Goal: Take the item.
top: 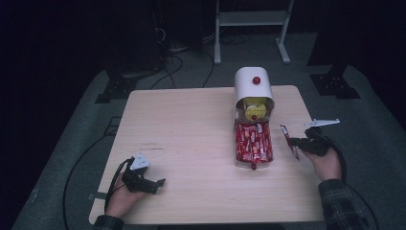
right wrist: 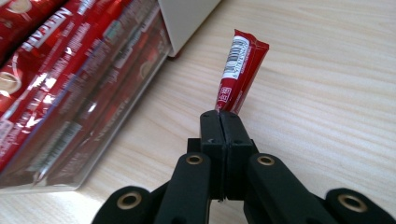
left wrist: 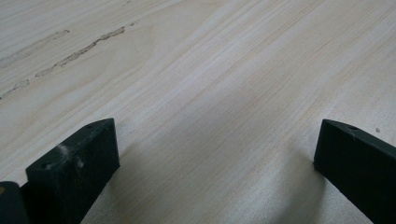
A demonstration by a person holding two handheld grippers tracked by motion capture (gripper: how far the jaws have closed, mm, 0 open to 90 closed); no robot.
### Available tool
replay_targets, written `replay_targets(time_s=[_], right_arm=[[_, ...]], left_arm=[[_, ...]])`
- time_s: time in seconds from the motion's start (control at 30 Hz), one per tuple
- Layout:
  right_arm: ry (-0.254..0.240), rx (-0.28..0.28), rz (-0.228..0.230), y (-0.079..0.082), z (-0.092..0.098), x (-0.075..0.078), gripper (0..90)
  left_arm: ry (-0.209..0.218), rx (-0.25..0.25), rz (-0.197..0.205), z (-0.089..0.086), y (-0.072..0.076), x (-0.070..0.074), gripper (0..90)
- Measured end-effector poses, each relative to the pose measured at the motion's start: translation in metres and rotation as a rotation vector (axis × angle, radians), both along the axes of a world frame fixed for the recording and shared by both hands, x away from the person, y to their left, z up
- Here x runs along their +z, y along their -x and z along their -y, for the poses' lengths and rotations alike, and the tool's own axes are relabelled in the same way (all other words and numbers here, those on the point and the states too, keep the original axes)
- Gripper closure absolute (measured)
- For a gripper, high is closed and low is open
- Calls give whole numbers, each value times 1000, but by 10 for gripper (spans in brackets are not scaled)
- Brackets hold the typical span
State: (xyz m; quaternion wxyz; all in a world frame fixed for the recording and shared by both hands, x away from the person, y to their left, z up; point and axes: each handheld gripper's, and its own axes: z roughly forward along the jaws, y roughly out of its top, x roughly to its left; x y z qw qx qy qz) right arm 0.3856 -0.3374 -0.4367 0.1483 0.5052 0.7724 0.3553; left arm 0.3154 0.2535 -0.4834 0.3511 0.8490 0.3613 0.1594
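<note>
A white dispenser (top: 253, 86) with a red knob stands at the table's far right, with yellow items inside. In front of it lies a clear tray (top: 253, 143) full of red stick packets (right wrist: 56, 65). My right gripper (top: 293, 142) is to the right of the tray, shut on one red stick packet (right wrist: 240, 70), which sticks out past the jaw tips above the wood. My left gripper (top: 160, 182) rests near the table's front left, open, with bare wood between its fingers (left wrist: 74, 168).
The wooden table (top: 191, 134) has faint dark marks (left wrist: 79, 51) on its left middle. A white stand's legs (top: 251, 28) and cables lie on the floor beyond the far edge.
</note>
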Motion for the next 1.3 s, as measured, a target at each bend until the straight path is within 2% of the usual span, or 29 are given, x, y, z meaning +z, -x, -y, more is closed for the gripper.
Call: replay_targets(time_s=[1.3], right_arm=[[39, -19, -53, -14, 1, -24, 872]], left_arm=[[0, 0, 0, 0, 0, 0, 0]])
